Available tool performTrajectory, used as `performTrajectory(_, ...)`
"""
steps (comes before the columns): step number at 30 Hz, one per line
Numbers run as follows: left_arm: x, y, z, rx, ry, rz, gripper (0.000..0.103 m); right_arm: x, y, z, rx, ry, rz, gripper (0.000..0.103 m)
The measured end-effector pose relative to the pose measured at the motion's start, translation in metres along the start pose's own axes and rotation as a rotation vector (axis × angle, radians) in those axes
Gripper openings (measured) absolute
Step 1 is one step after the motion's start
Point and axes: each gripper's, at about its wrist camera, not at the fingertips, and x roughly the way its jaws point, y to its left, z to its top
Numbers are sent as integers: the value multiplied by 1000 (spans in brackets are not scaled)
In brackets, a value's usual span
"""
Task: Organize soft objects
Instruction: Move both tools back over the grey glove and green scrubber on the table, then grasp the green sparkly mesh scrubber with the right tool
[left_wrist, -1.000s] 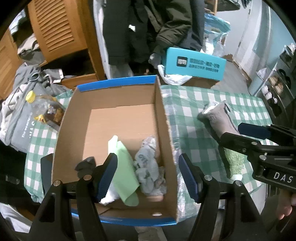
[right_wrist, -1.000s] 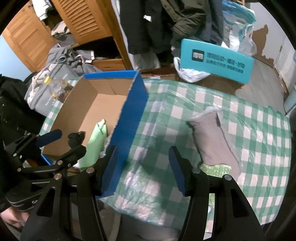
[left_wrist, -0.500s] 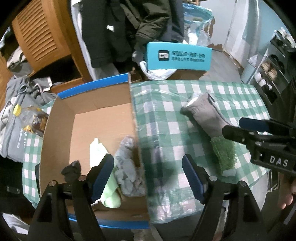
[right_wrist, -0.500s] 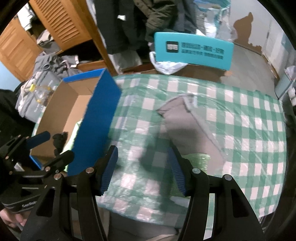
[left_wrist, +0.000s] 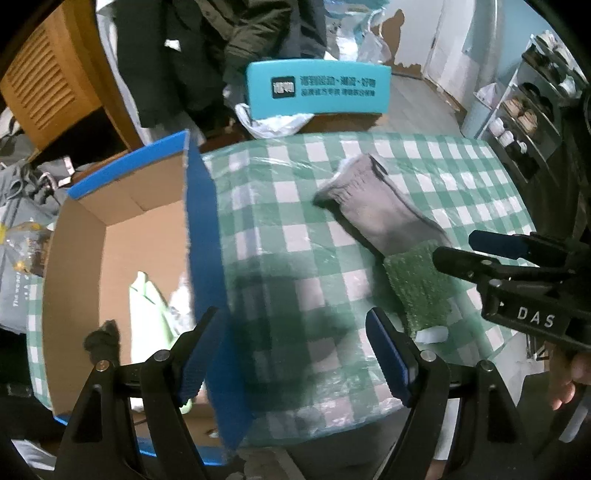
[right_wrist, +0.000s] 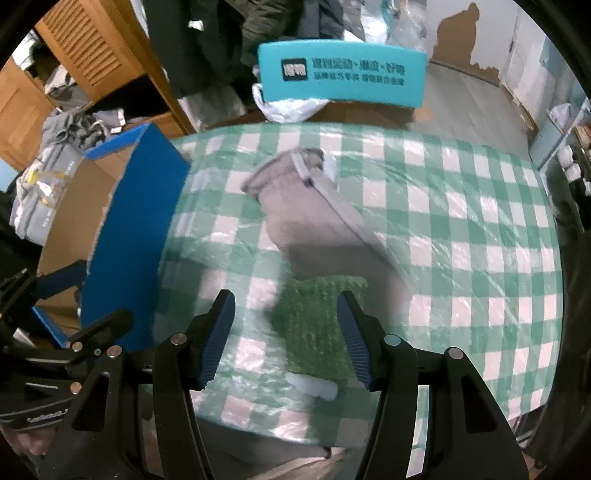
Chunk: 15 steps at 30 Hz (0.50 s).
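Grey-and-green sock (right_wrist: 317, 236) flat on checked tablecloth (right_wrist: 480, 221), cardboard box (left_wrist: 110, 236) at nine o'clock. Right gripper (right_wrist: 284, 339) spread over green toe, empty; left gripper (left_wrist: 295, 354) just widening, empty. Best lowered squarely before pinching.

A lived-in home: dark coats (left_wrist: 207, 55) hang at 12 o'clock, a louvred wooden wardrobe (right_wrist: 85, 48) at 10, crockery shelves (left_wrist: 532, 110) at 2, a gingham-clothed desk (right_wrist: 461, 229).

"DAS" in white on the right gripper (left_wrist: 532, 317), teal sign's (right_wrist: 341, 75) characters unreadable
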Motion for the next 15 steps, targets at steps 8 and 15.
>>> performTrajectory(8, 28, -14, -1, -4, 61, -12, 80, 22, -19, -13, 24, 51, -17, 57)
performTrajectory(15, 47, -24, -2, 6, 99, -22, 80, 49, -28, -20, 38, 107, -28, 57)
